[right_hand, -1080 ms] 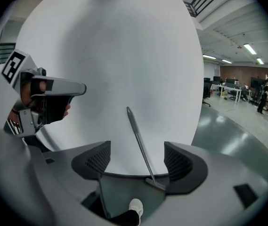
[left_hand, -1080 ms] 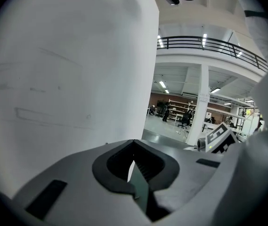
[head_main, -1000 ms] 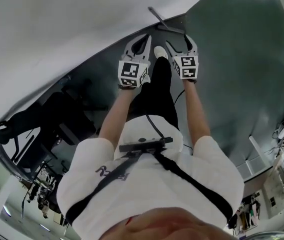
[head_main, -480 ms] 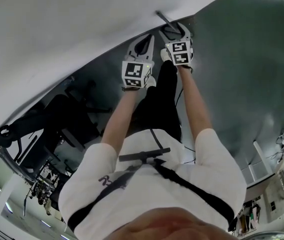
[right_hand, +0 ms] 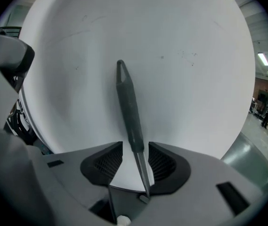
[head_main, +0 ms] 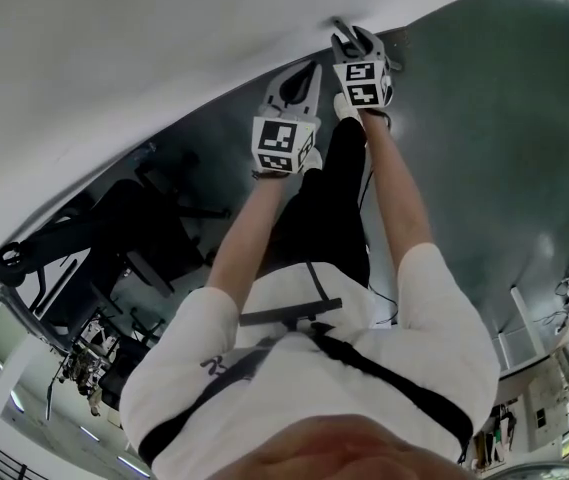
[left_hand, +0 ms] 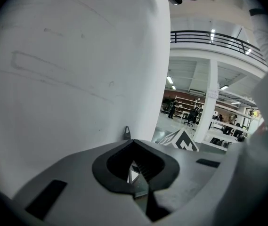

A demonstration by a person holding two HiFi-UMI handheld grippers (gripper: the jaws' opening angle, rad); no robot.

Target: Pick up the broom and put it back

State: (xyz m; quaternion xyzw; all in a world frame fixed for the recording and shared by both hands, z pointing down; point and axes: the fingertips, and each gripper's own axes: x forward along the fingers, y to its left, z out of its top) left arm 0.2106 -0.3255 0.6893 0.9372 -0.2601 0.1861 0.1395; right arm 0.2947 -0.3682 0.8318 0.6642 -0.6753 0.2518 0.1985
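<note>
The broom shows only as its dark grey handle (right_hand: 128, 108), which leans up the white wall (right_hand: 181, 46) with its hanging loop at the top. My right gripper (right_hand: 135, 160) has this handle between its two pads, and its jaws have just been closing. A thin gap still shows on each side of the handle. In the head view the right gripper (head_main: 350, 38) reaches the handle (head_main: 339, 25) where floor and wall meet. My left gripper (head_main: 310, 68) hangs just left of it, shut and empty. The handle's tip (left_hand: 126, 133) shows beyond the left gripper (left_hand: 134, 142).
The white wall (head_main: 164, 38) fills the far side, and the grey floor (head_main: 484, 138) spreads to the right. Black office chairs (head_main: 124, 228) stand at the left. My white shoe (head_main: 344, 106) and dark trouser legs are below the grippers. Shelves and desks (left_hand: 218, 121) lie far off.
Both grippers have moved toward the wall, the right one farther. The right gripper now has the broom handle between its jaws, which stand narrower than before.
</note>
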